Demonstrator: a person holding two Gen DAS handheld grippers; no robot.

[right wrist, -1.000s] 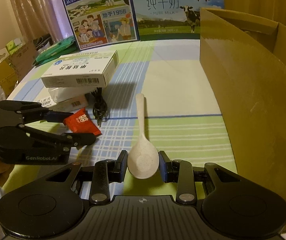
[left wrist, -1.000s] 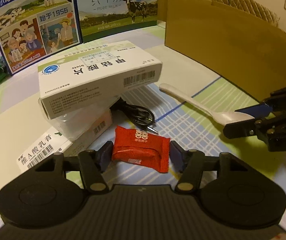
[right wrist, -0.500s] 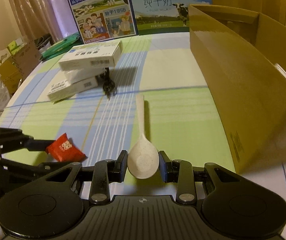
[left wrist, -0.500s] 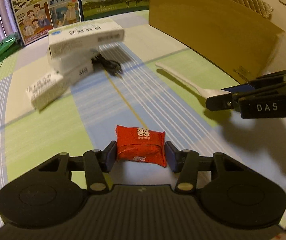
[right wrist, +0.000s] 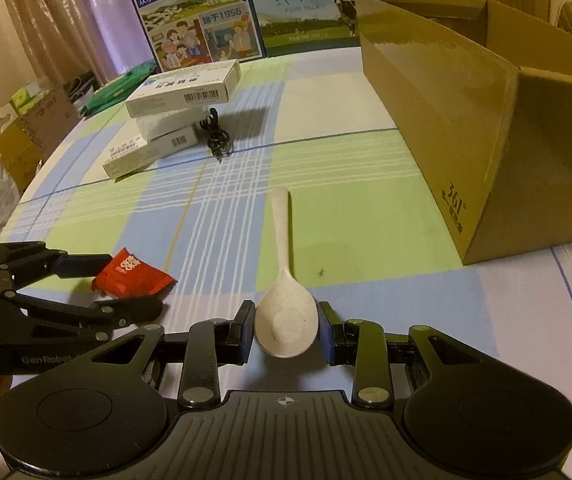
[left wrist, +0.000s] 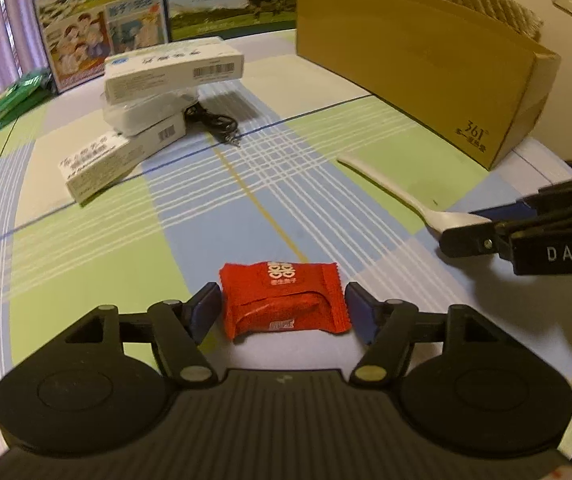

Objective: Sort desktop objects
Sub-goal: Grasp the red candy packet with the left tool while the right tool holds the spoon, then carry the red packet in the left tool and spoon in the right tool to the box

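Observation:
A red snack packet [left wrist: 282, 300] lies flat on the checked tablecloth between the fingers of my left gripper [left wrist: 283, 310], which stands open with a small gap on each side. In the right wrist view the same packet [right wrist: 134, 276] sits between the left gripper's [right wrist: 126, 286] two fingers. My right gripper [right wrist: 286, 332] is shut on the bowl of a white spoon [right wrist: 280, 220], whose handle points away just above the cloth. From the left wrist view the spoon [left wrist: 386, 184] runs into the right gripper [left wrist: 462, 228] at the right edge.
An open brown cardboard box [right wrist: 446, 120] stands to the right. A stack of white medicine boxes [right wrist: 182, 88] and a coiled black cable [right wrist: 216, 136] lie further back on the left. Two milk cartons [right wrist: 202, 16] stand at the far edge.
Both grippers drew back from the stack toward the near side, carrying the packet and the spoon. The left jaws have since widened and the packet rests on the cloth.

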